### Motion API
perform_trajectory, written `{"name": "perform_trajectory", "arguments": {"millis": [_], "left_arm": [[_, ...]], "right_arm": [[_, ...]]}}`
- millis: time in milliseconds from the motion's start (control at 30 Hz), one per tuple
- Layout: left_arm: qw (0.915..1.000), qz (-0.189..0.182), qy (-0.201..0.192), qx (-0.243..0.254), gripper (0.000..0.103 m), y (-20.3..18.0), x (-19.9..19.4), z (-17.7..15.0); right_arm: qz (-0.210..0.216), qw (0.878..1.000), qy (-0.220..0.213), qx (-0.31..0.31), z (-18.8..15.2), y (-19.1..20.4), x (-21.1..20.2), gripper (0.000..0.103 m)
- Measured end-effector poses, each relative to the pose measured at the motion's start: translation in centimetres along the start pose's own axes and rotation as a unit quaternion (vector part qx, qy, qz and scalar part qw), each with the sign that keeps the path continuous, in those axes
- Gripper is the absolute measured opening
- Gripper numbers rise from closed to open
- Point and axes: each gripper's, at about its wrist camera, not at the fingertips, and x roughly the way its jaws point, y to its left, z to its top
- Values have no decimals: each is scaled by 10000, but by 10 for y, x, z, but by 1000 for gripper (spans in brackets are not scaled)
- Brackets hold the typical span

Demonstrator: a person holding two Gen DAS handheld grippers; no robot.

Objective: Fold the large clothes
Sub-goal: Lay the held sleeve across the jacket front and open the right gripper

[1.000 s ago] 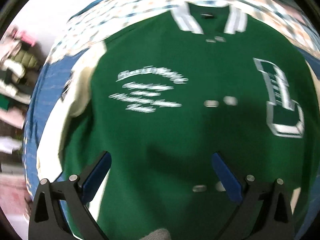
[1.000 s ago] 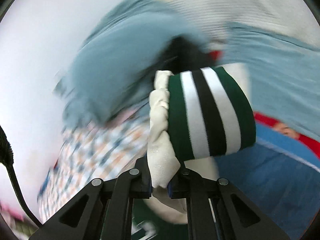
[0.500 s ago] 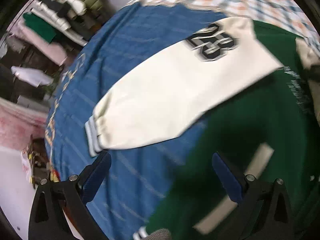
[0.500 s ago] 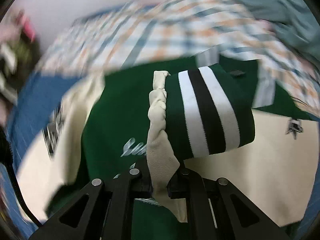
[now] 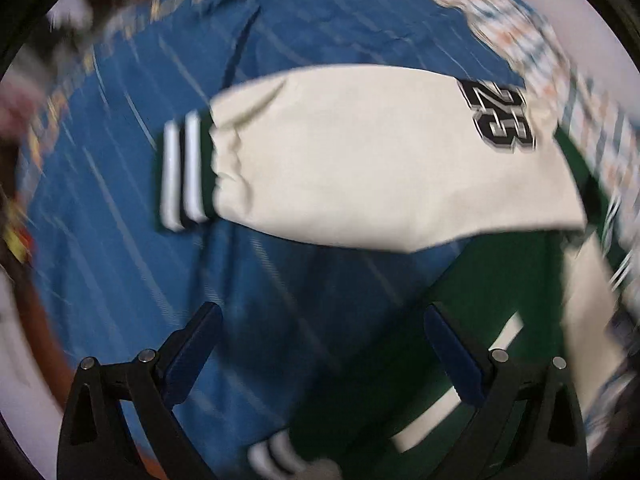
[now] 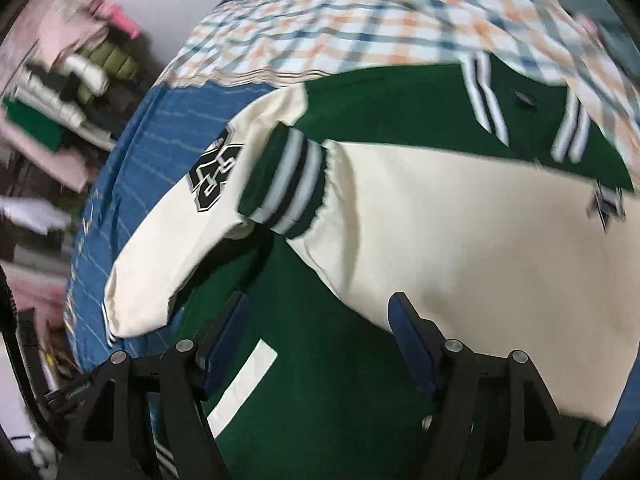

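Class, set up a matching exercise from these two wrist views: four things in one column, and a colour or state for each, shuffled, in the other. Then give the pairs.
Things
1. jacket body
2. sleeve with the 23 patch
3. bedsheet
4. right gripper

Colours or states
A. blue with thin pale stripes
B. open, holding nothing
C. dark green
D. cream, lying stretched out to the side over the sheet

Pairs: 1-C, 2-D, 3-A, 4-B

My left gripper [image 5: 322,354]: jaws spread wide, nothing between, aimed toward 12 o'clock. My right gripper [image 6: 320,340]: likewise parted, empty.
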Motion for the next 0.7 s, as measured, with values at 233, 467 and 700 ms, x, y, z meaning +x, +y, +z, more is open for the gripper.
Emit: {"name": "perform_trajectory", "arguments": {"millis": [233, 467, 700], "left_arm": [[9707, -1322, 255, -1990, 96, 30, 73, 55], [9762, -182, -517, -2098, 12, 30, 57, 125], [9806, 201, -1722, -917, 7, 32, 5, 221]], "right_arm": [[-10, 9980, -10, 627, 0, -12, -12, 74], [113, 9939, -243, 1069, 15, -1, -10, 71], [329, 9830, 61, 1806, 55, 13, 67, 19]]}}
